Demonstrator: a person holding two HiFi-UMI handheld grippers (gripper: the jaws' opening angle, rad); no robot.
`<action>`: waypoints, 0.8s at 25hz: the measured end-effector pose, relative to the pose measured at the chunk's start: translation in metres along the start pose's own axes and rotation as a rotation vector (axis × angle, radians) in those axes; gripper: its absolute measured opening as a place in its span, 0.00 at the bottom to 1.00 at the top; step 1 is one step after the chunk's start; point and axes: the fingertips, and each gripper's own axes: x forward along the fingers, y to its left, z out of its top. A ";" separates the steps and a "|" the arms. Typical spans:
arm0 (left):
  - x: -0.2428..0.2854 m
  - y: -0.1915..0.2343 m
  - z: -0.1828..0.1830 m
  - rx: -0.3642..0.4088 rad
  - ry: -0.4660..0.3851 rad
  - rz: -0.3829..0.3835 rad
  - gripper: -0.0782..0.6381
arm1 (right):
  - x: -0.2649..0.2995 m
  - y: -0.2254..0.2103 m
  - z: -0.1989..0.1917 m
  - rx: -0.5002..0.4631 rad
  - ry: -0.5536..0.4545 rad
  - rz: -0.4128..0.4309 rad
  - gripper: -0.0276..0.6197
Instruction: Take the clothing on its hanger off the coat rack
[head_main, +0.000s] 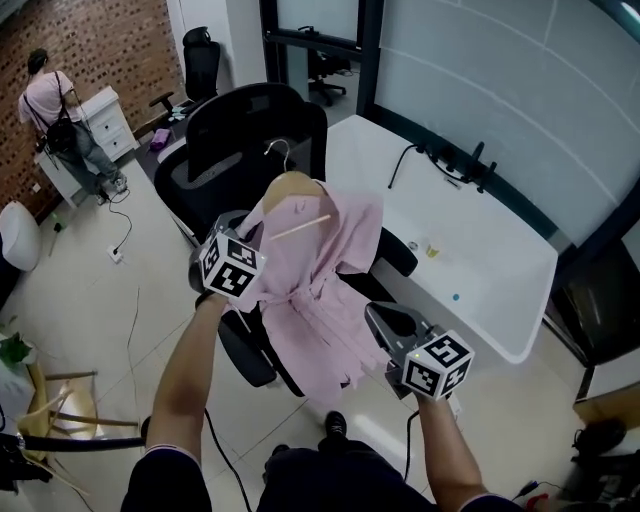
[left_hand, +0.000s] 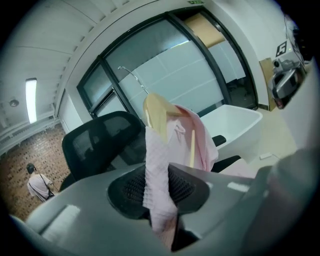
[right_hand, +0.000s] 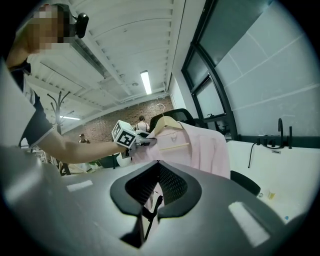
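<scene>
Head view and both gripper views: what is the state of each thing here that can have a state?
Shirt: on the hanger, hanging in the air over the chair.
Hanger: tilted, hook free, hooked on nothing.
Left gripper: shut on the shirt near the hanger's shoulder.
Right gripper: jaws nearly together, it seems shut on the shirt's lower edge.

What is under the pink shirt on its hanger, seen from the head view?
A black office chair: its backrest and one armrest show around the pink shirt. The shirt covers most of the seat, so anything there is hidden.
</scene>
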 end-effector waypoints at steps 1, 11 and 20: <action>0.005 -0.010 -0.008 -0.012 0.002 -0.017 0.22 | -0.001 -0.001 -0.005 0.004 0.010 -0.005 0.04; 0.059 -0.116 -0.086 -0.117 0.072 -0.168 0.22 | -0.013 -0.027 -0.055 0.031 0.118 -0.043 0.04; 0.098 -0.191 -0.140 -0.228 0.182 -0.255 0.21 | -0.022 -0.049 -0.103 0.095 0.193 -0.062 0.04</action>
